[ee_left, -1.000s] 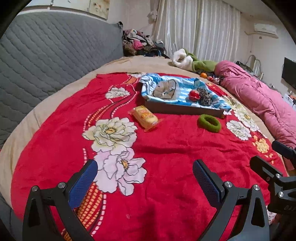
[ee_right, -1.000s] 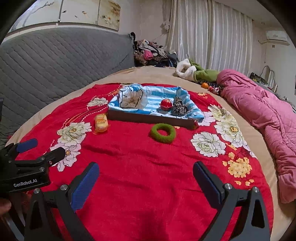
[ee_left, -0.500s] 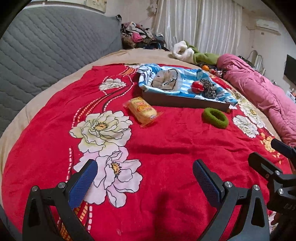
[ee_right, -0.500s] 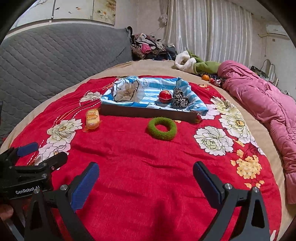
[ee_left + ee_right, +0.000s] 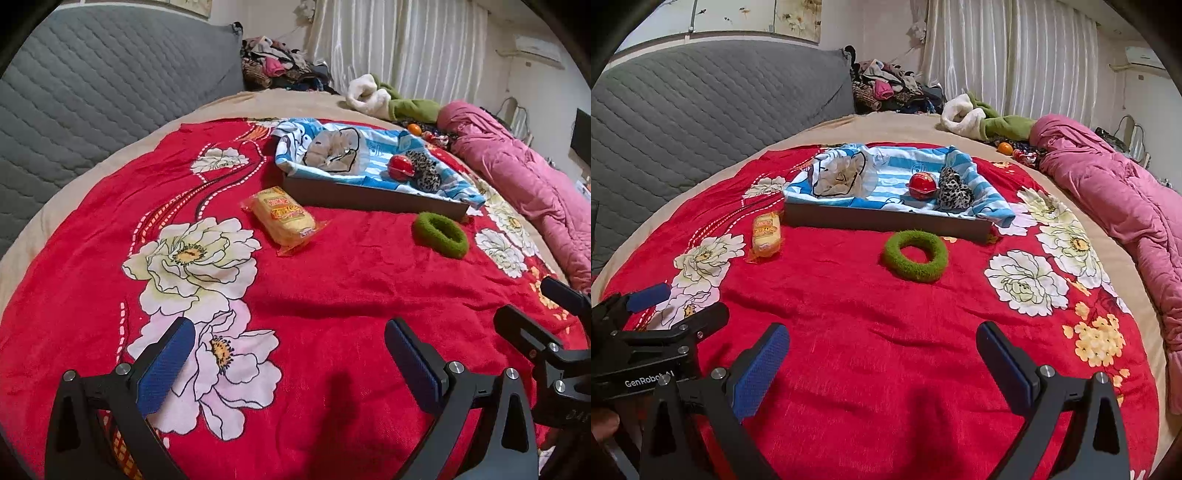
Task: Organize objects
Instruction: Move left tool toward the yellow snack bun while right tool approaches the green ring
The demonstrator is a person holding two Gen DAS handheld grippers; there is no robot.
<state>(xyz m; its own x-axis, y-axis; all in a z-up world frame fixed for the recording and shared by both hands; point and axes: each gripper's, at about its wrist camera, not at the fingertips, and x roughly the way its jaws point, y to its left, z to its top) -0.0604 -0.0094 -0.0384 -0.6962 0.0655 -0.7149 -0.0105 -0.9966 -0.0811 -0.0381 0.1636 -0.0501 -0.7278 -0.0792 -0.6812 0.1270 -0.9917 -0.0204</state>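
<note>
- the left gripper hangs over the red flowered blanket with its jaws spread wide, holding nothing and touching nothing.
- the right gripper is just as wide apart, released, above the same blanket with bare red cloth between its blue pads.
- each gripper shows at the edge of the other's view: the left one low at the left of the right wrist view, the right one low at the right of the left wrist view.
- a snack packet, yellow in clear wrap with a red and orange label, lies flat on the blanket just in front of the tray's left corner, apart from it.
- a green fuzzy ring lies flat on the blanket near the tray's front wall, toward its right end, not touching it.
- the tray is dark and shallow, lined with a blue and white striped cloth that spills over its right corner.
- inside the tray sit a red ball, a leopard-print piece just beside it on the right, and a crumpled clear bag at the left end.
- a pink quilt lies along the bed's right side, well apart from the tray.
</note>
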